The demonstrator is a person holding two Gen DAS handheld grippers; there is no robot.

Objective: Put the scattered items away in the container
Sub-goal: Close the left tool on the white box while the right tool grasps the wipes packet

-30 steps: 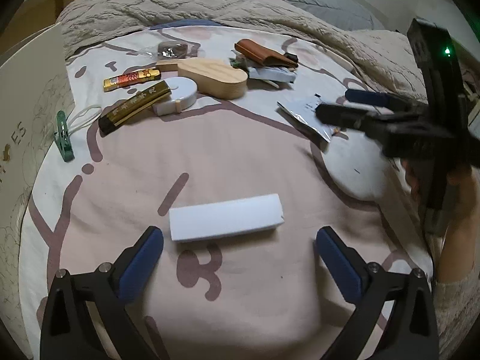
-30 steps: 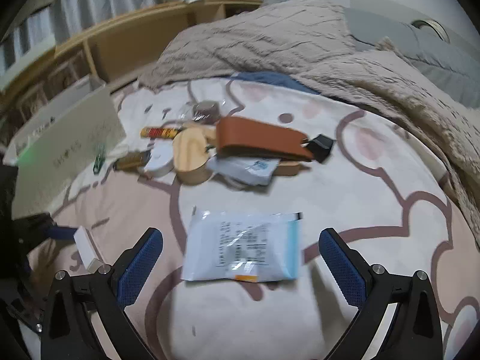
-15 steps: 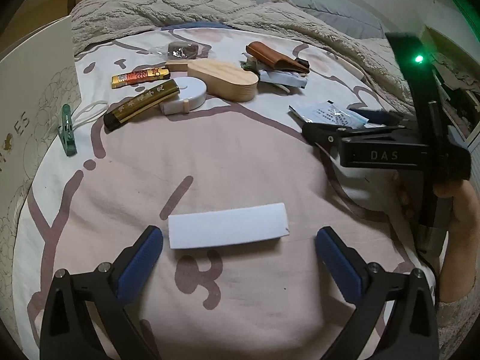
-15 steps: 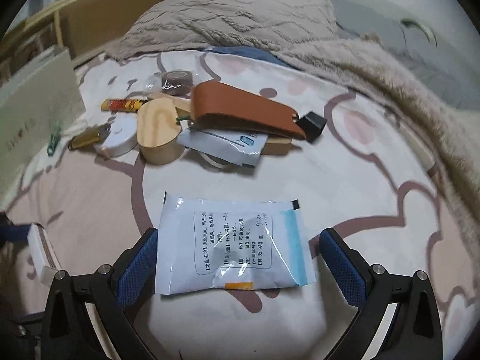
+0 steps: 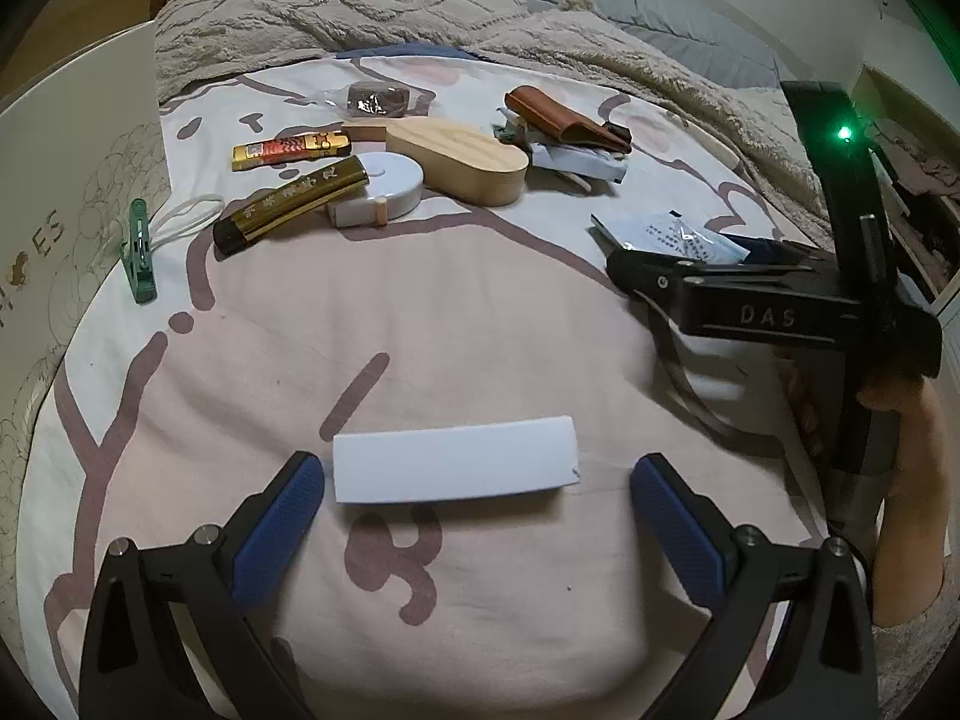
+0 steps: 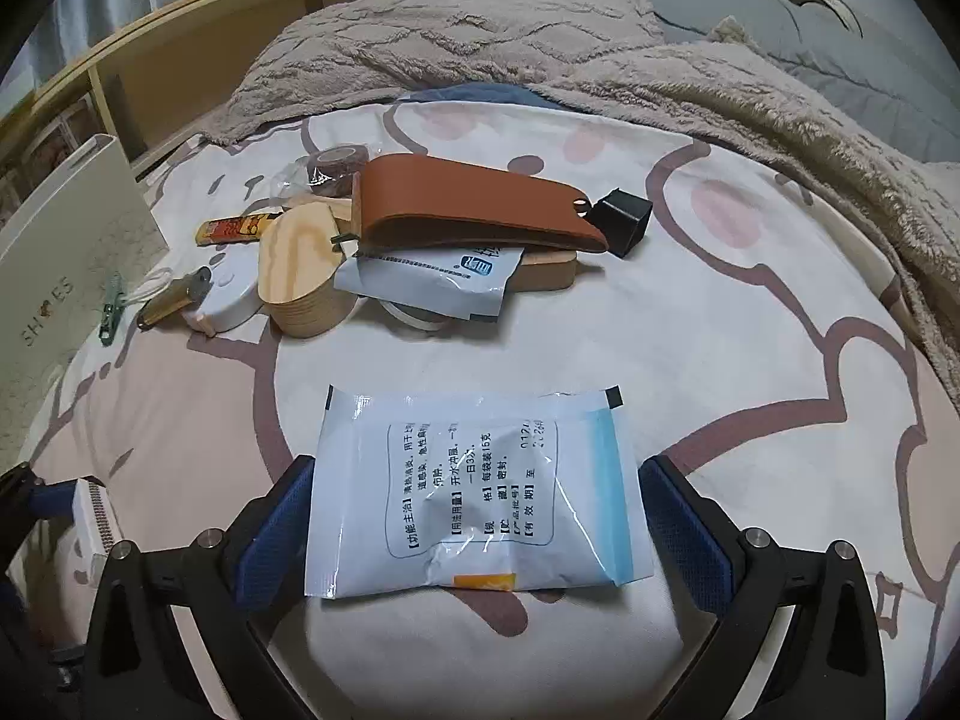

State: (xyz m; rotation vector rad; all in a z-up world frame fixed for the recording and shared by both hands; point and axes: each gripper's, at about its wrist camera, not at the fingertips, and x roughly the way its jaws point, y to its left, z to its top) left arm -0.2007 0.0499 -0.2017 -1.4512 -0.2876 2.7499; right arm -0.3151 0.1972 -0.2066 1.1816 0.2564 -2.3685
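My left gripper (image 5: 477, 474) is open, its blue pads either side of a long white box (image 5: 454, 467) lying on the pink bedsheet. My right gripper (image 6: 477, 480) is open, its pads flanking a white and blue sachet (image 6: 474, 492) flat on the sheet. The right gripper also shows in the left wrist view (image 5: 678, 267), low over the sachet (image 5: 672, 234). The white shoe box (image 5: 66, 180) stands at the left edge; it also shows in the right wrist view (image 6: 66, 264).
A pile lies further back: wooden case (image 5: 468, 159), brown leather case (image 6: 474, 210), white tape measure (image 5: 384, 186), gold bar (image 5: 291, 204), red-gold tube (image 5: 288, 147), green clip (image 5: 139, 252), black cube (image 6: 624, 219), brown tape roll (image 5: 378, 99). A beige blanket (image 6: 540, 42) lies behind.
Both grippers have moved forward and down. The white box now sits between the left pads, and the sachet between the right pads. Both stay open.
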